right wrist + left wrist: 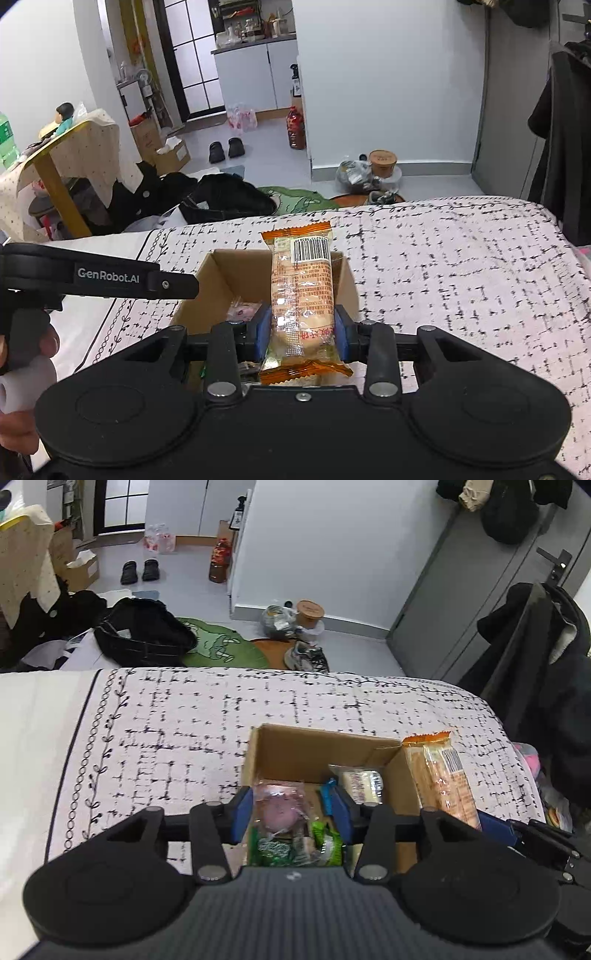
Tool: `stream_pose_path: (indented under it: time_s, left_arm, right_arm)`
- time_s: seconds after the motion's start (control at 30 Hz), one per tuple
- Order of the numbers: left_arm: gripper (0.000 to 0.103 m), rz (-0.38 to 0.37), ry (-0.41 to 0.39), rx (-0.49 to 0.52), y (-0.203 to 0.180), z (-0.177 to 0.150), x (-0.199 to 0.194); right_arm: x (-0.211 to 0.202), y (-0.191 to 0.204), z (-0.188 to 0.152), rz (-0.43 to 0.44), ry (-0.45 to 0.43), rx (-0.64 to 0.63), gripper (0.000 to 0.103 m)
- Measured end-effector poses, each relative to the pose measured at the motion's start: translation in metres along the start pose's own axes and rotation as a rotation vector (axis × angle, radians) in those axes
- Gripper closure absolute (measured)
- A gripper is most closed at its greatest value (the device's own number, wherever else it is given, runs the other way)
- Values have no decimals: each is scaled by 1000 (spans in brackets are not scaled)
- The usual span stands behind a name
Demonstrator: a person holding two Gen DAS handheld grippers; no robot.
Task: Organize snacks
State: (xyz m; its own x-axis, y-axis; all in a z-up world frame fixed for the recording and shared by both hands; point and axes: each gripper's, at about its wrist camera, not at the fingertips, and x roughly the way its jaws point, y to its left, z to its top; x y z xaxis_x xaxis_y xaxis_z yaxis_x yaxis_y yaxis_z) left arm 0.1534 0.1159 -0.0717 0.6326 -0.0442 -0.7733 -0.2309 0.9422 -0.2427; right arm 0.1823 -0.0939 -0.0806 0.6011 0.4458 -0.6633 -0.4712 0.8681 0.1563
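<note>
Right gripper (301,332) clamps an orange-ended clear snack packet (301,291) (barcode up) over the open brown cardboard box (221,273). Left gripper (291,812) hangs open above a pink wrapped snack (279,805) inside.

Box floor (314,794) mostly hidden under snacks; green packet (273,849) half-covered

One box (317,749), five snack packets (354,782), two claws (291,812).

a lived-in home: bed (258,701), shoes (139,570), kitchen cabinets (258,74).
</note>
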Motion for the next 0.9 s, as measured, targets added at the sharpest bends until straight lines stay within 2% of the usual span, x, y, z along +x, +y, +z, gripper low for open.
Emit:
stream_pose_path:
  time_s: [0.17, 0.27, 0.37, 0.47, 0.5, 0.7, 0.9]
  left_arm:
    - [48, 29, -13, -1, 7, -3, -4]
    - [43, 51, -16, -13, 12, -4, -6]
    - [35, 60, -15, -2, 13, -6, -7]
    - [27, 67, -18, 5, 12, -9, -8]
    - [27, 72, -21, 7, 11, -10, -9]
    - [22, 94, -33, 19, 3, -14, -11]
    - [18, 102, -38, 48, -9, -17, -17]
  right_arm:
    - [9, 2, 5, 63, 13, 71, 66]
    - [10, 5, 6, 56, -5, 66, 43]
    - [7, 3, 4, 57, -6, 62, 41]
    - [6, -1, 4, 44, 7, 72, 32]
    - [5, -2, 4, 34, 6, 73, 28]
    - [-5, -12, 4, 9, 5, 78, 16]
    - [-19, -28, 4, -19, -8, 97, 9]
